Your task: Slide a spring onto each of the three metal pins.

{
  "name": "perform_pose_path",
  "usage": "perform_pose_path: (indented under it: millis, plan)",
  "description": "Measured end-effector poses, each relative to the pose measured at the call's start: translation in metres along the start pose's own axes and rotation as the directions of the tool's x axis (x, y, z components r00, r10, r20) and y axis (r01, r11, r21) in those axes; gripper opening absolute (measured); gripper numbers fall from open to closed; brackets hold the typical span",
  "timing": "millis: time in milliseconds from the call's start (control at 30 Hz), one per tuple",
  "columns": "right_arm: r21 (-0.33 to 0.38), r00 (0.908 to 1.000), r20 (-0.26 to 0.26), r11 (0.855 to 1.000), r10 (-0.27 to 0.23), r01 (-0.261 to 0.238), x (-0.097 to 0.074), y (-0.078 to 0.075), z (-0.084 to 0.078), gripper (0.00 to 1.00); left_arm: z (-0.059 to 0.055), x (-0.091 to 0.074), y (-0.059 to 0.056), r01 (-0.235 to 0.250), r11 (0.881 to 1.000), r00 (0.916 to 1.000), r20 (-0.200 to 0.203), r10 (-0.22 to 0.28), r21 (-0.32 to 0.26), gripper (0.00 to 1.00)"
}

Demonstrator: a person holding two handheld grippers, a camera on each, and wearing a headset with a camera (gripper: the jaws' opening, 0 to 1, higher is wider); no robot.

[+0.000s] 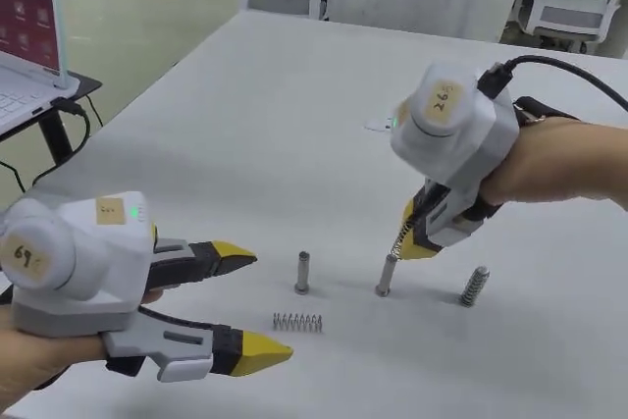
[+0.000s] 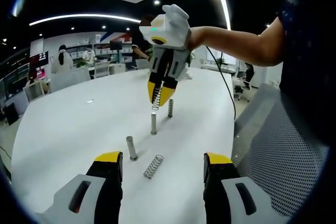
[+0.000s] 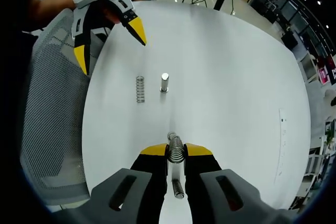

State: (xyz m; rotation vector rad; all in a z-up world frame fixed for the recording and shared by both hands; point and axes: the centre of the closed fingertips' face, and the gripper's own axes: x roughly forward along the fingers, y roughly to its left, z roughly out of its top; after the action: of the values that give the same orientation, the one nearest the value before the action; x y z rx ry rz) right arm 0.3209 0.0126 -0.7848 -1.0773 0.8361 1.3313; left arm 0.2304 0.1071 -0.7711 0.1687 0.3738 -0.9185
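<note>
My right gripper [image 1: 412, 240] is clamped on a spring [image 1: 403, 231] between its yellow tips. It holds the spring tilted, with the lower end just above the top of the middle pin [image 1: 387, 275]; I cannot tell whether the two touch. The right gripper view looks straight down the held spring, which stands between the closed tips.

Just to the right of that pin, the right pin [image 1: 475, 286] wears a second spring [image 1: 478, 280] and leans slightly. To the left, the left pin [image 1: 302, 273] stands upright and bare. A loose spring [image 1: 297, 321] lies flat on the white bench [image 1: 294, 125] just in front of the left pin.

My left gripper [image 1: 270, 306] hovers low at the near left, jaws spread wide and holding nothing. Its tips point toward the loose spring.
</note>
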Motion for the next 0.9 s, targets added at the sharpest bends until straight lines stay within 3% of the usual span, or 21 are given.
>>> perform_pose_path:
  millis: [900]
  plan:
    - [0.005, 0.9993, -0.02, 0.999, 0.033, -0.033, 0.025, 0.001, -0.001, 0.09, -0.002, -0.003, 0.002, -0.007, 1.0, 1.0, -0.003, 0.007, -0.003, 0.55]
